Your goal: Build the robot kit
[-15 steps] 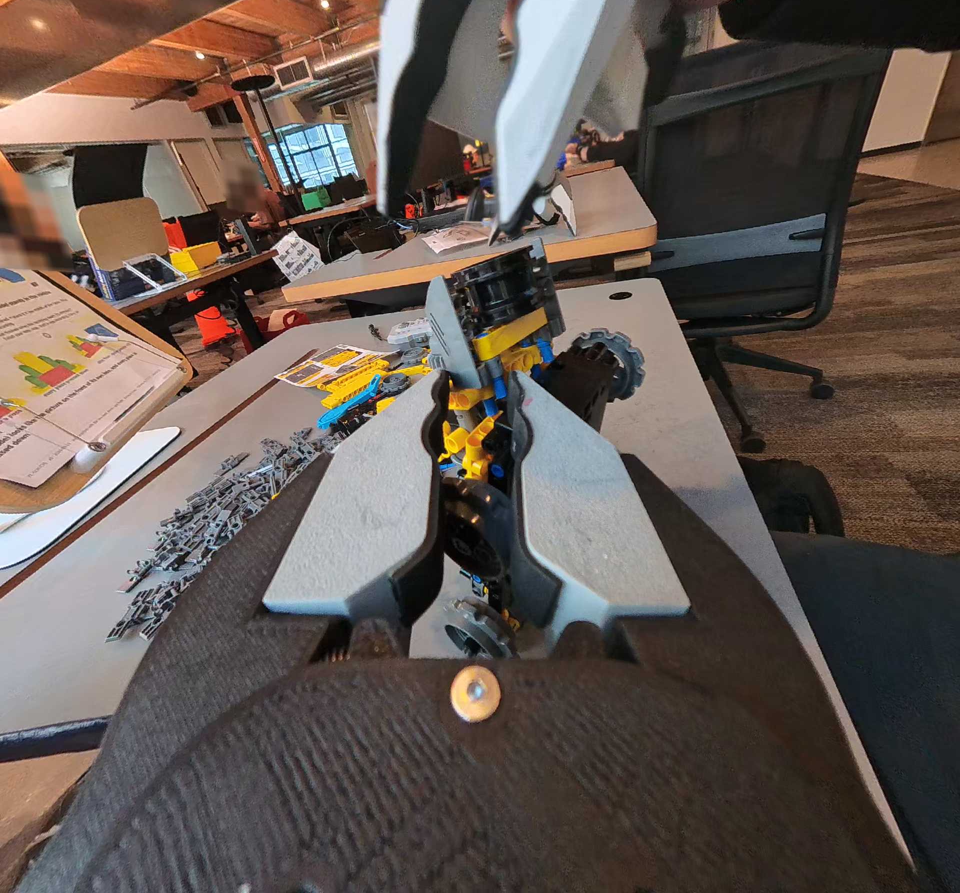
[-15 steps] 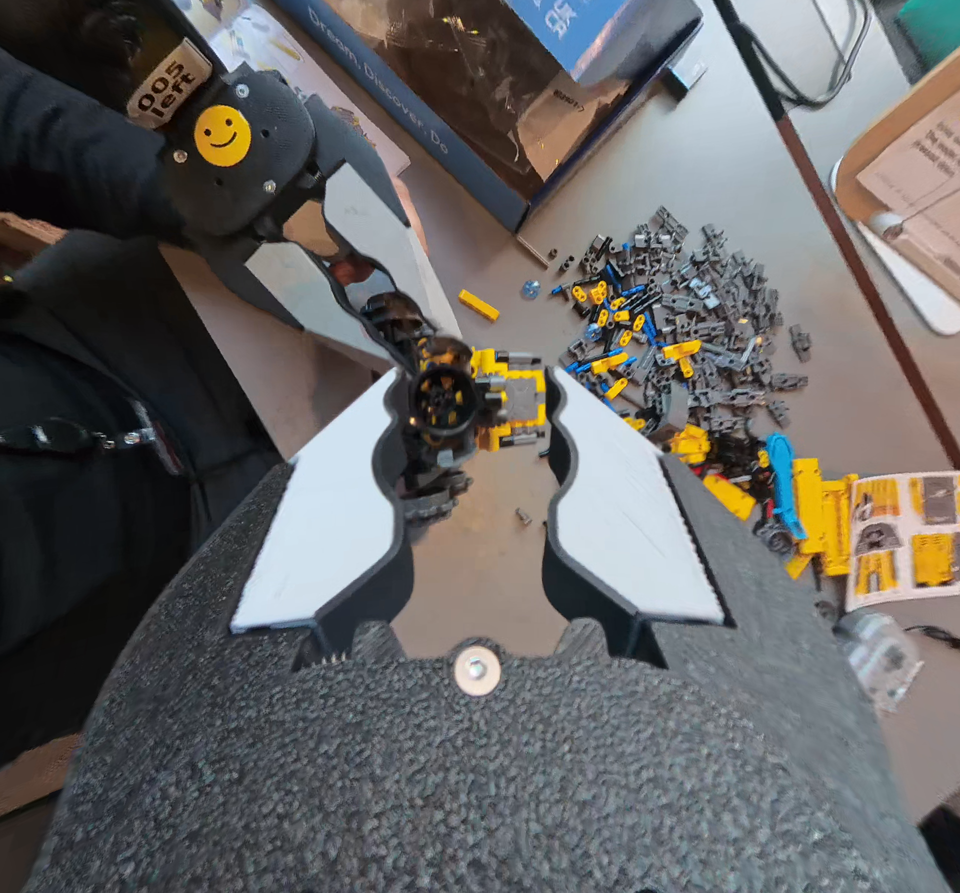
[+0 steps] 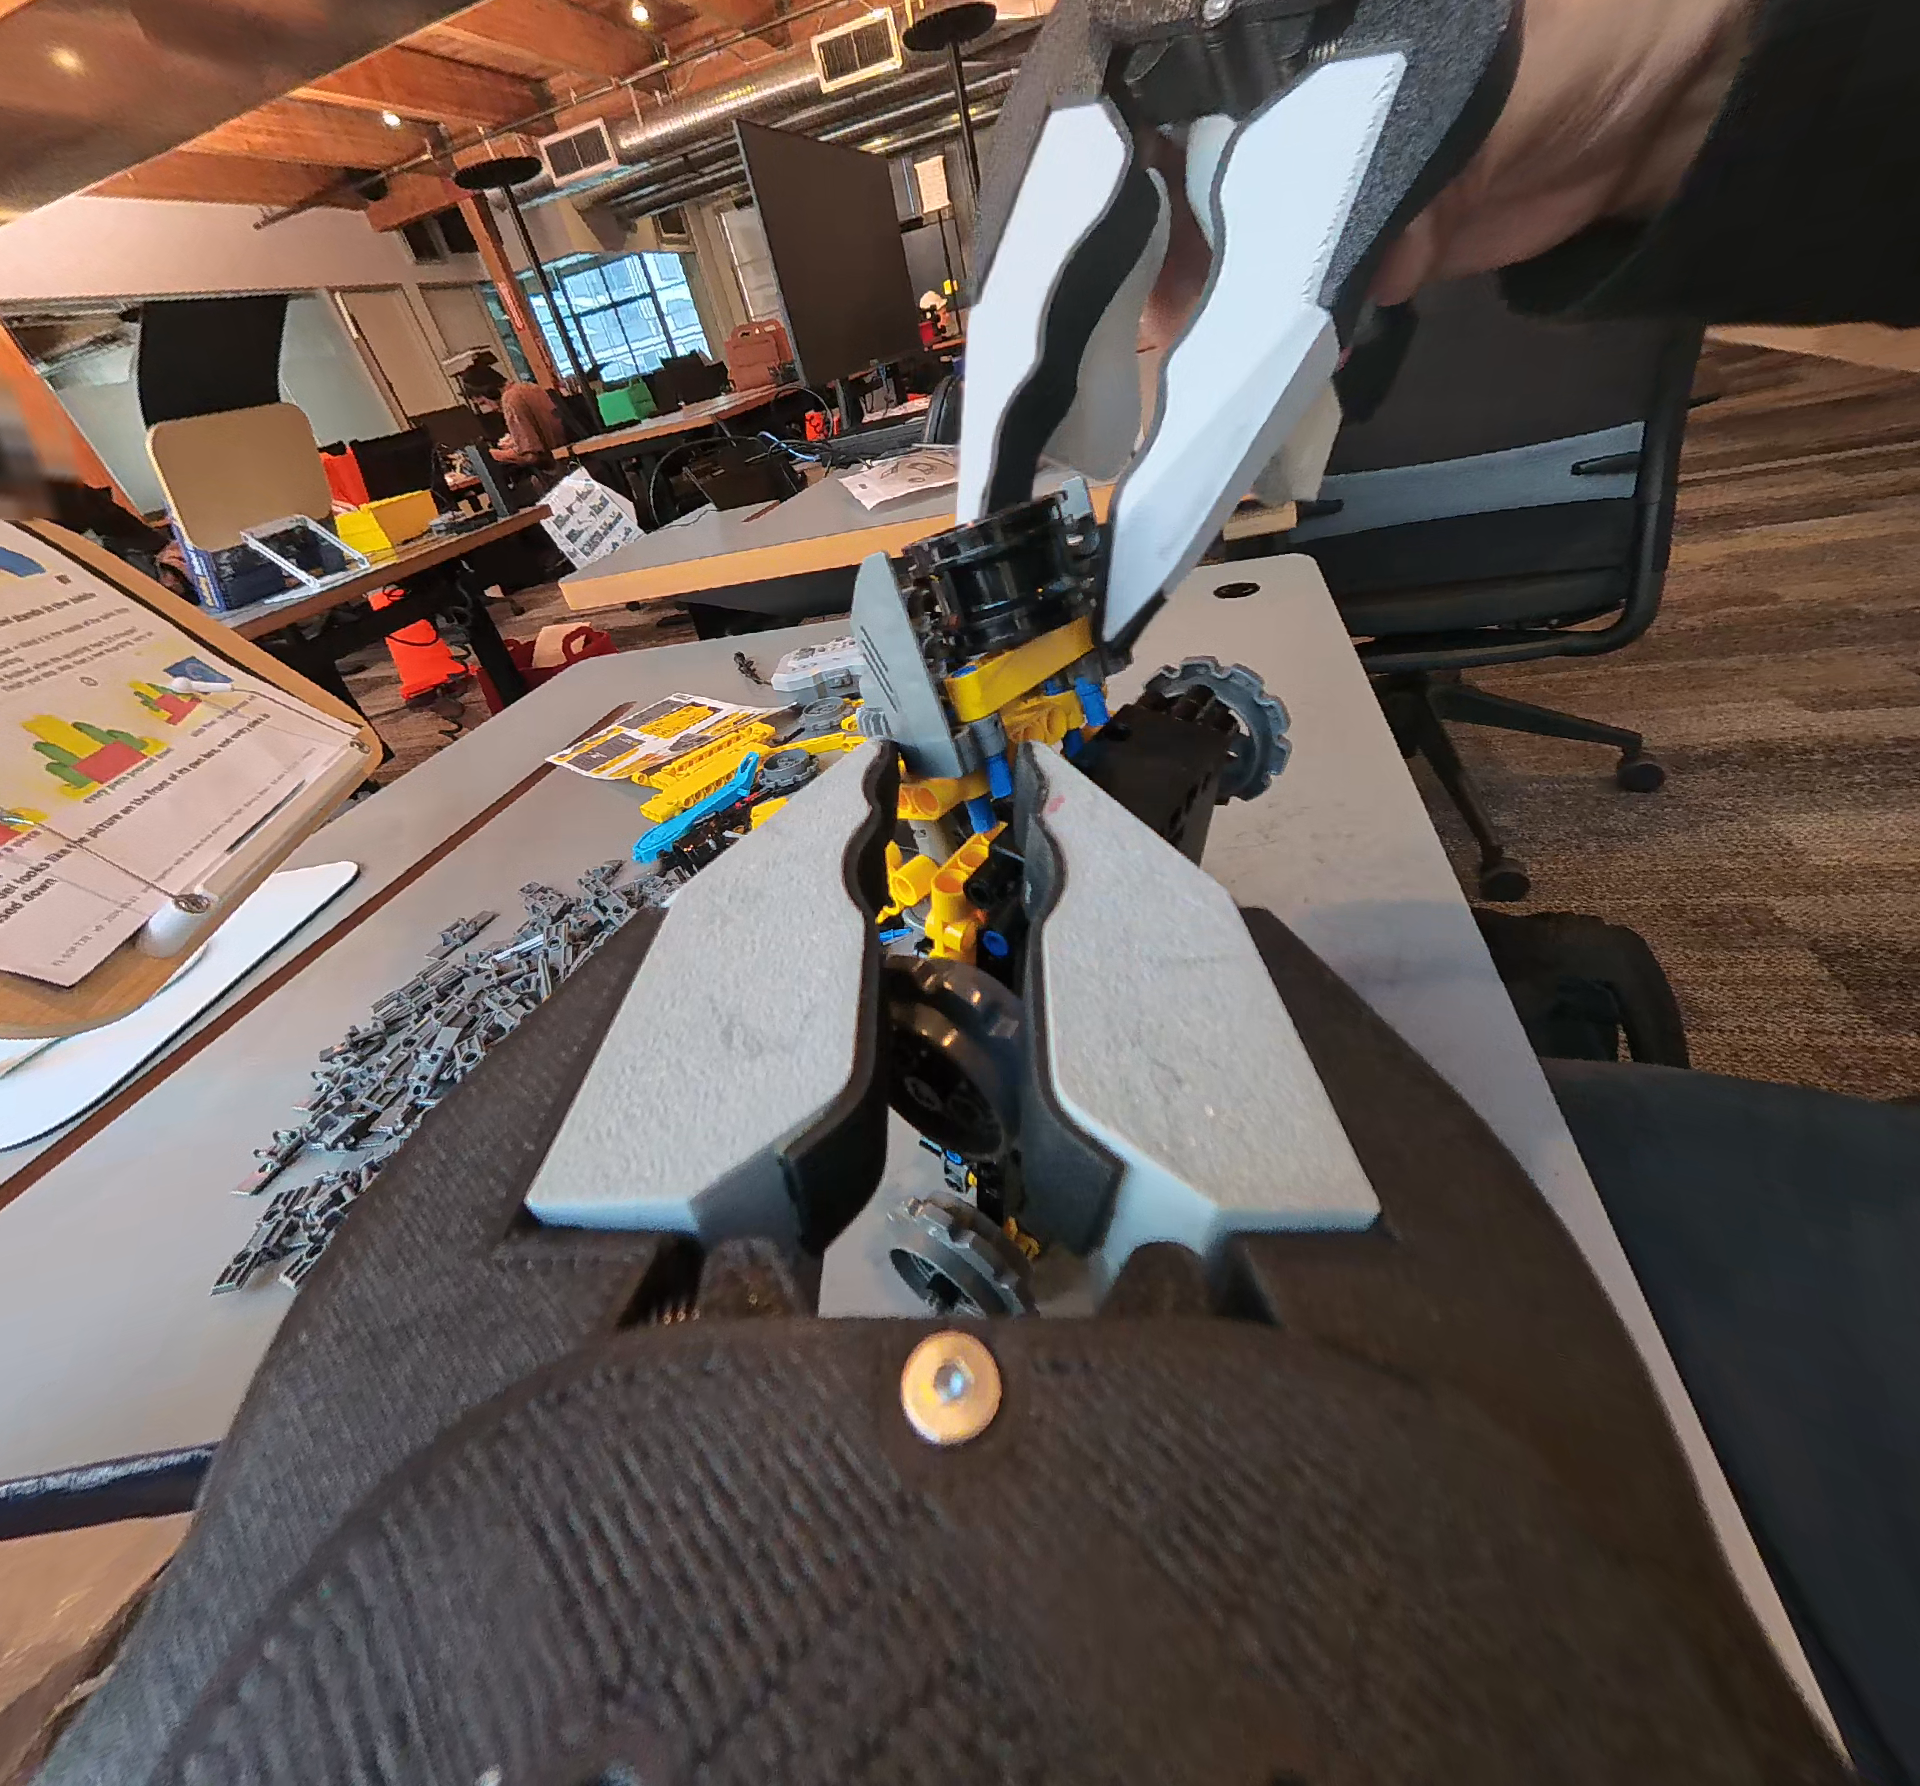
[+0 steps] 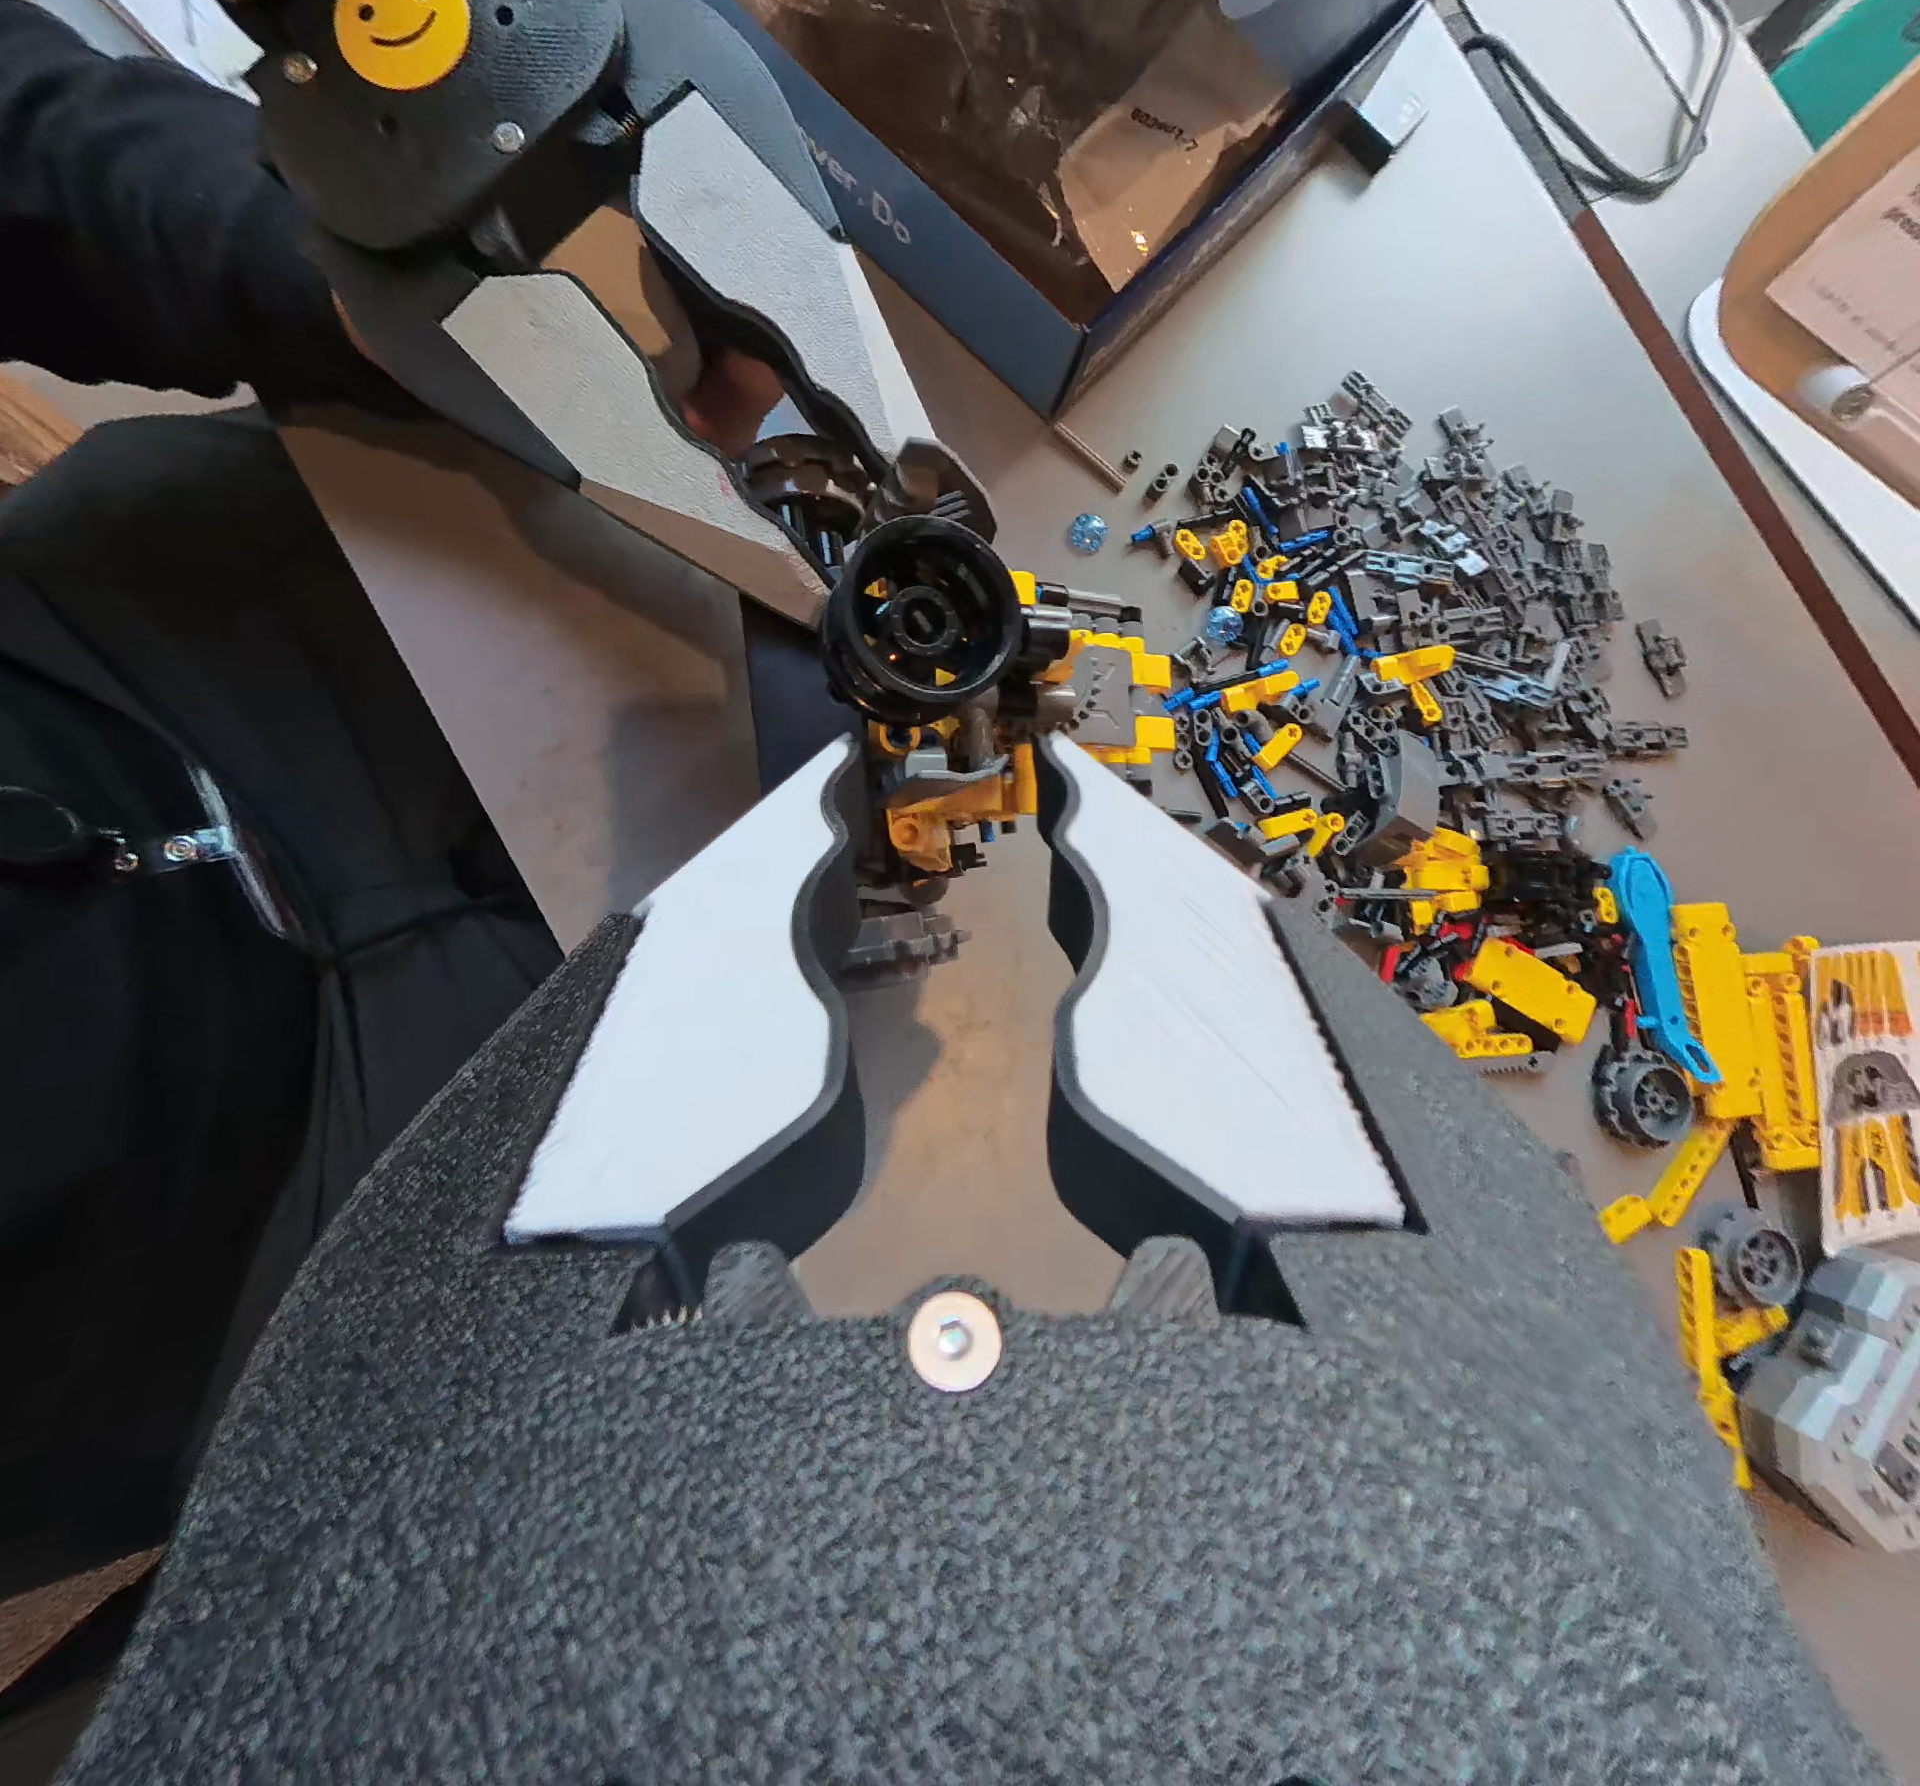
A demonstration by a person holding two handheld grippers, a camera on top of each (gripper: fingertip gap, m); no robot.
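A brick-built model (image 3: pixel 1013 692) of yellow, black, grey and blue pieces stands up from the grey table (image 3: pixel 1351 801). It has a black wheel rim (image 3: pixel 997 583) on top and a grey toothed wheel (image 3: pixel 1236 728) at its right. My left gripper (image 3: pixel 956 780) is shut on the model's lower body. My right gripper (image 3: pixel 1044 573) comes down from above and its white fingers close on the wheel rim end. In the right wrist view the right gripper (image 4: pixel 948 760) flanks the model (image 4: pixel 1101 676) just below the rim (image 4: pixel 920 619), and the left gripper (image 4: pixel 831 531) holds it from the upper left.
Several loose grey pieces (image 3: pixel 436 1009) lie left of the model, mixed with yellow and blue ones (image 4: pixel 1455 614). Yellow beams, a blue part and small wheels (image 4: pixel 1662 988) lie nearby. An open dark blue box (image 4: pixel 1039 126), an instruction board (image 3: pixel 135 749) and an office chair (image 3: pixel 1507 510) surround the table. Only a small space, under 4 cm, lies between the two pairs of fingers.
My right gripper has come down lower over the model and its fingers have narrowed onto the wheel rim end. My left gripper still holds the model.
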